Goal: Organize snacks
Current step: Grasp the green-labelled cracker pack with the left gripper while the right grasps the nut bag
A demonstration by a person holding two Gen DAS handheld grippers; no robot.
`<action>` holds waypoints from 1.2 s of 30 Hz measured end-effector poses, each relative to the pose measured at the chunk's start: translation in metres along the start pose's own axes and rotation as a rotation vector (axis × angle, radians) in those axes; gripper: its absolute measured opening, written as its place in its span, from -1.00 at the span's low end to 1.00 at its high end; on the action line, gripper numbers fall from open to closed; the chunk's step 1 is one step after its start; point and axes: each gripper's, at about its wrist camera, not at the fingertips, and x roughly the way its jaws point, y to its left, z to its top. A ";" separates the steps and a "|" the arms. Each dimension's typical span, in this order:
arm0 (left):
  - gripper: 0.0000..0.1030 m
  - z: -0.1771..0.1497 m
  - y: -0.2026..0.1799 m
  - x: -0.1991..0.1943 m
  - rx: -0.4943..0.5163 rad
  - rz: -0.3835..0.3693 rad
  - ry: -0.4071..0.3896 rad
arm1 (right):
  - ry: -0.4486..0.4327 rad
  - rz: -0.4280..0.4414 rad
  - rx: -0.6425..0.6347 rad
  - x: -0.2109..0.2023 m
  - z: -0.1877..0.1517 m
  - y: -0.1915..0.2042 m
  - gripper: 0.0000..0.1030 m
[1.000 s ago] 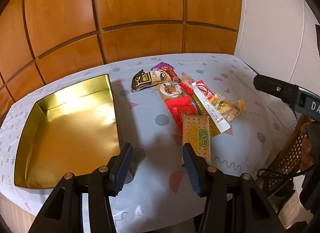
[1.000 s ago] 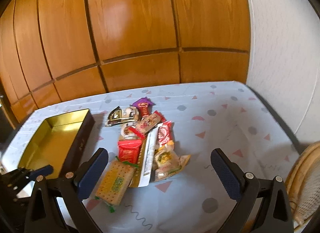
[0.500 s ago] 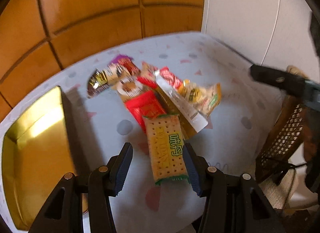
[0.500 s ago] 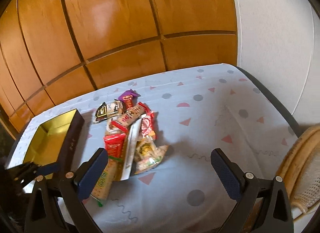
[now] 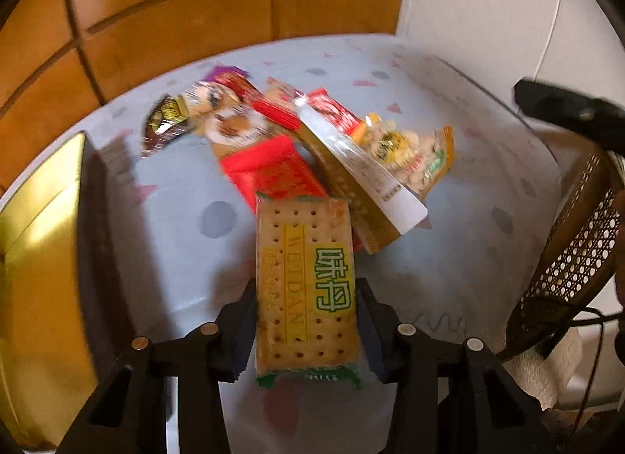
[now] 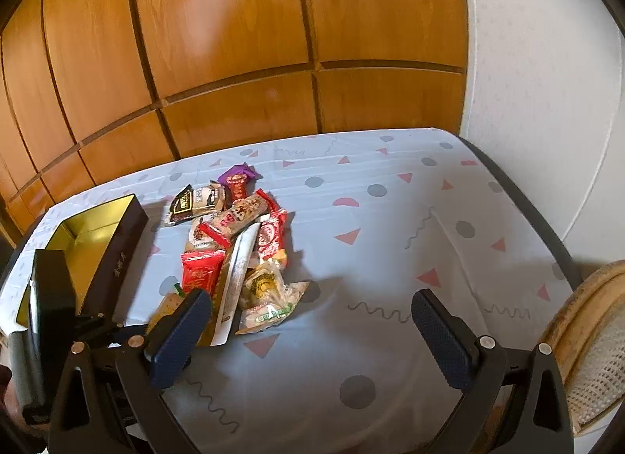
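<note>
One gold-lined rectangular tin with dark outer walls (image 6: 117, 255) lies open at the left of the dotted, pale-blue tablecloth (image 6: 390, 259). Beside it sits one heap of wrapped snacks (image 6: 234, 243), roughly ten packets, though overlaps prevent an exact count. The left gripper (image 5: 306, 321) has just been closing its jaws around one tan cracker packet with green lettering (image 5: 306, 282) at the heap's near end, the pads touching its long edges. The right gripper (image 6: 312, 333) hangs spread wide over bare cloth, holding nothing.
</note>
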 end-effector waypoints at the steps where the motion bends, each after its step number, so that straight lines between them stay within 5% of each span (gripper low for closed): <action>1: -0.09 -0.002 0.003 -0.005 -0.011 -0.004 -0.009 | 0.005 0.009 0.006 0.002 0.000 0.000 1.00; 4: -0.09 -0.009 0.011 -0.024 -0.051 -0.012 -0.049 | 0.021 0.032 0.025 0.010 0.002 0.002 0.93; 9: -0.09 -0.011 0.026 -0.065 -0.108 -0.038 -0.153 | 0.081 0.067 0.011 0.028 0.006 0.016 0.42; 13: -0.09 -0.008 0.055 -0.095 -0.205 -0.061 -0.226 | 0.132 0.115 -0.010 0.040 0.008 0.028 0.23; 18: -0.09 -0.012 0.105 -0.123 -0.339 0.028 -0.298 | 0.175 0.126 -0.055 0.054 0.015 0.046 -0.05; 23: -0.09 -0.026 0.156 -0.122 -0.511 0.115 -0.257 | 0.215 0.085 -0.098 0.066 0.015 0.044 -0.12; 27: -0.09 -0.039 0.191 -0.110 -0.664 0.100 -0.207 | 0.261 0.062 -0.139 0.082 0.019 0.041 -0.12; 36: -0.09 -0.009 0.211 -0.073 -0.686 0.119 -0.133 | 0.386 0.091 -0.137 0.115 0.001 0.033 -0.11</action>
